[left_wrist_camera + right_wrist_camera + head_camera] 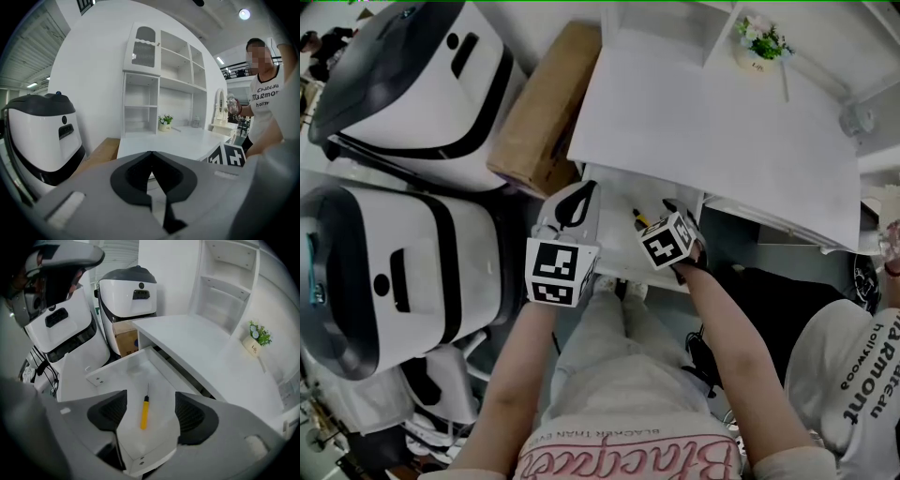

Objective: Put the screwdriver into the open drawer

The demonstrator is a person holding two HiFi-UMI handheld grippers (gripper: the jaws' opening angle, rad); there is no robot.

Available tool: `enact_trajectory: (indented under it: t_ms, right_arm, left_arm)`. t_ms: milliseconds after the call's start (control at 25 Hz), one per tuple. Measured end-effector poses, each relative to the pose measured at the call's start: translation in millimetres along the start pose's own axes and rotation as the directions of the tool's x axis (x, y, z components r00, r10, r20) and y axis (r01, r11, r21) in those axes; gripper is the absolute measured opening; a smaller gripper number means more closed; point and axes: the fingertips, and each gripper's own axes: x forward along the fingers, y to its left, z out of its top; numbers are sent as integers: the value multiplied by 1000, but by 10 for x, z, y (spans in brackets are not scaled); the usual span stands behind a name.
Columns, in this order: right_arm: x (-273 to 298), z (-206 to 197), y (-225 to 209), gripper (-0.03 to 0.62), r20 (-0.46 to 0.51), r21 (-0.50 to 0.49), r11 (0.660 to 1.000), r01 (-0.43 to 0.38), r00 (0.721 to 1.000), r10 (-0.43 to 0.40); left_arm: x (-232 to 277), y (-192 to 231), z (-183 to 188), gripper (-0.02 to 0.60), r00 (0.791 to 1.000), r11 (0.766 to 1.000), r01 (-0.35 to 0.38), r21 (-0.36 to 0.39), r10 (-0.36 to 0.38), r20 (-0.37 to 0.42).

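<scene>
A screwdriver (pixel 145 411) with a yellow handle and thin dark shaft lies flat on the floor of the open white drawer (pixel 96 376). My right gripper (pixel 146 413) hovers above it, open, its black pads well apart and touching nothing. In the head view the screwdriver (pixel 637 217) shows just left of the right gripper (pixel 667 208), inside the drawer (pixel 619 187) under the desk's front edge. My left gripper (pixel 579 195) is shut and empty, held beside the drawer's left side; in its own view the left gripper (pixel 151 154) shows its pads meeting, pointing towards the desk.
The white desk (pixel 722 122) carries a shelf unit (pixel 161 79) and a small flower pot (pixel 759 42). A cardboard box (pixel 544 108) and two large white-and-black machines (pixel 403 272) stand at the left. Another person (pixel 853 375) stands at the right.
</scene>
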Motion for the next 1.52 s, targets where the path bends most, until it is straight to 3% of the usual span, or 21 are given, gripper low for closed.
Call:
enact_trajectory:
  t_ms: [440,760,1120,1520]
  right_arm:
    - [-546,168,-125,236,119,-19,998,63,991,-60]
    - [-1029,315,-243,178,235,3,990,139,962,-136]
    - [-1573,474,-365,119,354,49,980,191,915,-196]
    - [-2188,659,-425,34,498,101,963,249,825,-265]
  left_arm:
    - [-157,-33,235,12,999,1000,-14,19,13,53]
    - [-241,-100,427,14,995,999,-10,44,6,99]
    - [-366,-214,702,14,985,997,-15,72,3,173]
    - [-551,-274,1027,12,964,994,-39,107,9,265]
